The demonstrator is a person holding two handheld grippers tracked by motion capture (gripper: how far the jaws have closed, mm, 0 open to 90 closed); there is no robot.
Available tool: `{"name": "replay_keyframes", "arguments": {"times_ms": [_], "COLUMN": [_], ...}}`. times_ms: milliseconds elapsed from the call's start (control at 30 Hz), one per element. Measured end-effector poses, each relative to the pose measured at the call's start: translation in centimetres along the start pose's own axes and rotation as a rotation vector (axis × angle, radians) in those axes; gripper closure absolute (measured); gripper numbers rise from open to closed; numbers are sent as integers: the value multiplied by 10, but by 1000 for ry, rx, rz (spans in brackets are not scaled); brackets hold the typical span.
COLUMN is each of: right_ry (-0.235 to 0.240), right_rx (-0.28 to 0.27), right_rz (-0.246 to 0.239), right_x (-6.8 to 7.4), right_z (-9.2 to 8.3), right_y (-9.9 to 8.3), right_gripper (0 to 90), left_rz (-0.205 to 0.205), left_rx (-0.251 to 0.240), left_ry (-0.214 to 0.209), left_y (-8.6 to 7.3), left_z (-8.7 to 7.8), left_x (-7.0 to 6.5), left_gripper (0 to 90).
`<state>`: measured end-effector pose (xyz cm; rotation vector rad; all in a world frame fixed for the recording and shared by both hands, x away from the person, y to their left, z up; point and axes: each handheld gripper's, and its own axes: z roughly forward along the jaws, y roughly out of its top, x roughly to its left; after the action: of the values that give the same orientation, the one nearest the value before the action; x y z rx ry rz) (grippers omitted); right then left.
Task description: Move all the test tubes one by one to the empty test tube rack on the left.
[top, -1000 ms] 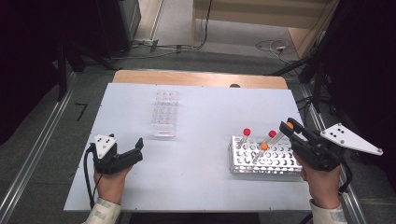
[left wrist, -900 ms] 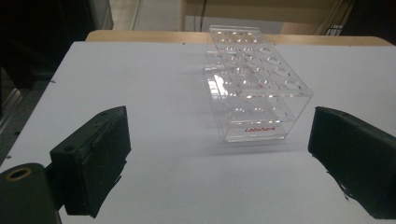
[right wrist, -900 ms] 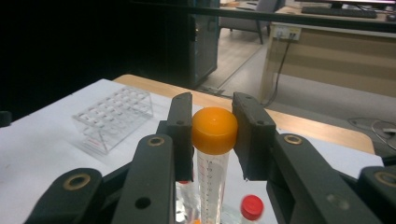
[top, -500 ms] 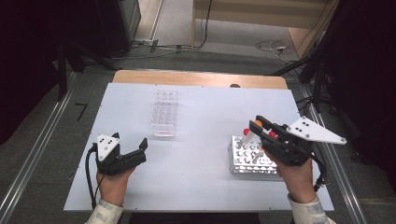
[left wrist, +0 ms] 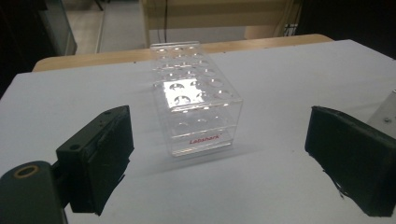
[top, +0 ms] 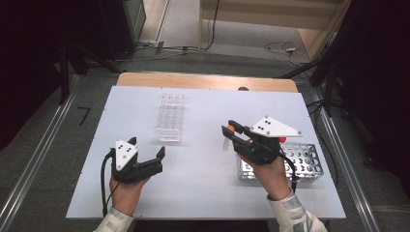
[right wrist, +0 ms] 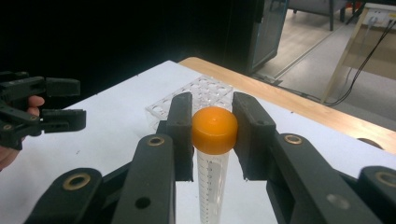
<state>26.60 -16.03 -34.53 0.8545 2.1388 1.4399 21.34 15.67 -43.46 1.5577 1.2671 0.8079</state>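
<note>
- Left gripper (top: 147, 162), near the front left of the white table (top: 203, 193): jaws wide apart, nothing between them, pointed toward the clear rack.
- Clear plastic rack (top: 170, 117), left of centre toward the back of the table: every hole looks vacant, red lettering on its near face in the left gripper view (left wrist: 196, 100). No tube delivered there yet.
- Open white tabletop between the clear rack and the right hand: nothing in the way of a carry across.
- Orange-capped tube (right wrist: 214, 140), clamped at the cap by the right gripper (right wrist: 214, 128): clear graduated body hanging straight down below the pads, lifted off the table. Seen from above (top: 229, 130) at mid-table, between the two racks.
- Judged progress: pick-up done, tube out of the metal rack and partway toward the clear one; lowering into a hole and release remain.
- Metal rack (top: 304, 162), front right, partly hidden under the right hand: a red cap (top: 282, 139) showing just behind the gripper, so at least one more tube probably left to move.
- Surroundings: wooden edge (top: 203, 81) at the far side of the table, metal rails along both sides, cables on the floor beyond; none near the path.
</note>
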Motion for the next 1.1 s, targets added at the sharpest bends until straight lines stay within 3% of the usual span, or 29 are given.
{"name": "replay_keyframes", "arguments": {"times_ms": [367,633,700,767,867,1033,1100], "right_ry": [42,74,81,92,107,131,137], "right_rx": [39,46,49,51,58,56,54], "right_rz": [2,10,11,12,6,5,7], "right_x": [21,34,38,42,49,58,60], "right_z": [37,58,63,68,73,78,78], "right_y": [-1,-1,-2,-3,-6,-7,-6], "right_gripper": [678,678,678,678,678,678,678], "left_rz": [32,59,69,83,88,90,96], "left_rx": [-11,-14,-11,-14,-21,-20,-14], "left_ry": [-104,-153,-172,-230,-266,-279,-288], "left_y": [7,6,6,6,7,8,8], "left_z": [12,16,17,19,20,22,24], "left_x": [-29,-42,-45,-49,-52,-53,-53], "left_gripper": [137,171,199,248,304,356,417]}}
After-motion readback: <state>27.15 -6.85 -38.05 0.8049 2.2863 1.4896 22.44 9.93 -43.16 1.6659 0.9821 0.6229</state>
